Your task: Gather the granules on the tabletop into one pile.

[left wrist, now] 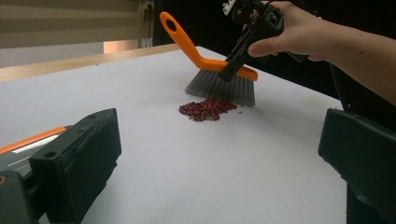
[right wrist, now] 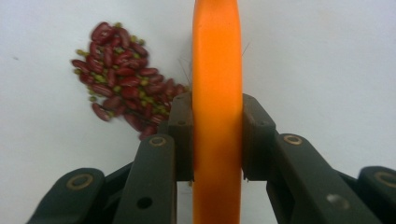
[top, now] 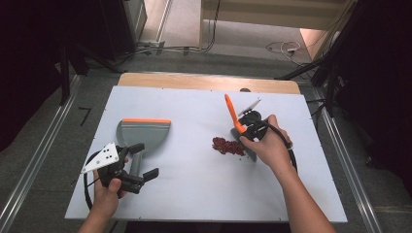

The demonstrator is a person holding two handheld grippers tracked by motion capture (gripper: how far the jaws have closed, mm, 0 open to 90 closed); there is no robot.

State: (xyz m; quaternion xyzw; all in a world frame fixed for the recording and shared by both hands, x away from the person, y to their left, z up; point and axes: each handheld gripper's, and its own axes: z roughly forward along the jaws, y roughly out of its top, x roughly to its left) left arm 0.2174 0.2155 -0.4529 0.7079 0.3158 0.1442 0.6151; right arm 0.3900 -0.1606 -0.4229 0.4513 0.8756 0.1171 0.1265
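**Brush down at the beans, dustpan not yet brought in**

The right claw is clamped on the orange back of the hand brush; the right gripper view shows both pads pressed against it. The grey bristles rest on the white tabletop just beside the pile of red beans, on the side away from the dustpan. The beans, with a few small green ones mixed in, lie in one compact heap, so the gathering looks done.

The grey dustpan with its orange lip sits well apart from the heap, to its left in the high view. The left claw hovers at the dustpan's handle with jaws spread wide, gripping nothing.

What seems left: take up the dustpan, set its lip by the heap, and sweep the beans in. No bean is in the pan yet.
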